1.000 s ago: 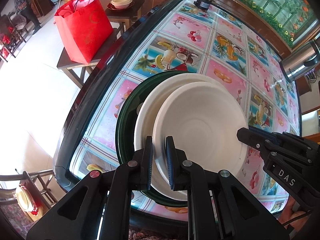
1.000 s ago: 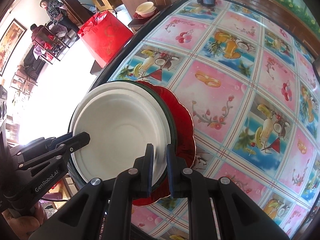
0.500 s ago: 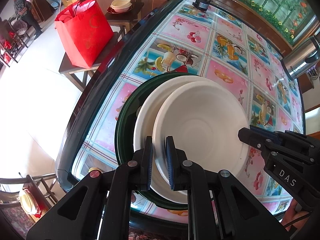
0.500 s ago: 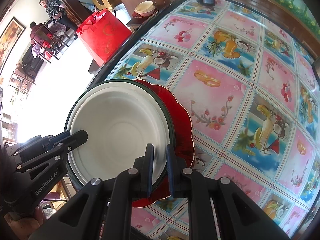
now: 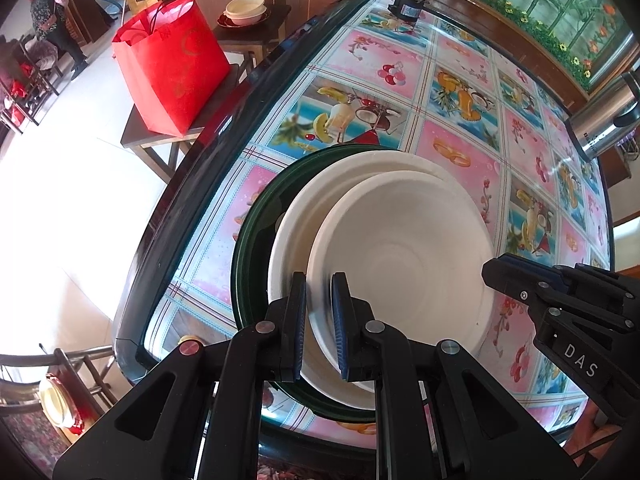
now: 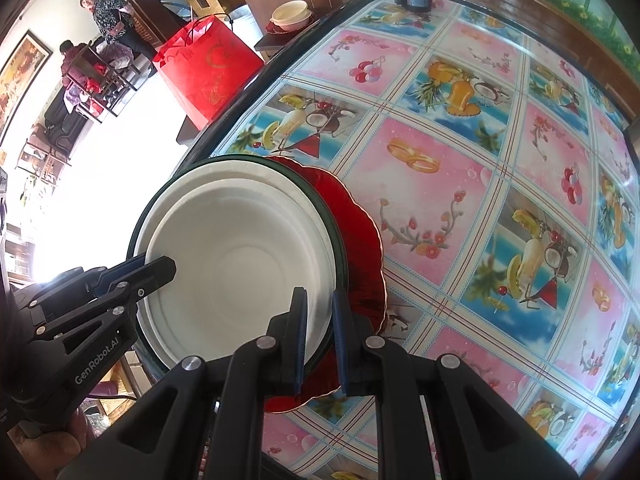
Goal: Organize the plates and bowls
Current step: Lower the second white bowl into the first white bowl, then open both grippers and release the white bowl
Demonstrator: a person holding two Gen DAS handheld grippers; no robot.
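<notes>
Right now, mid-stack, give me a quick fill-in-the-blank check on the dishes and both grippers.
1. The left gripper and right gripper both pinch the rim of the ____ bowl.
2. The dark green plate sits on a ____ scalloped plate.
3. The bag beside the table is ____.

Missing: white; red; red
</notes>
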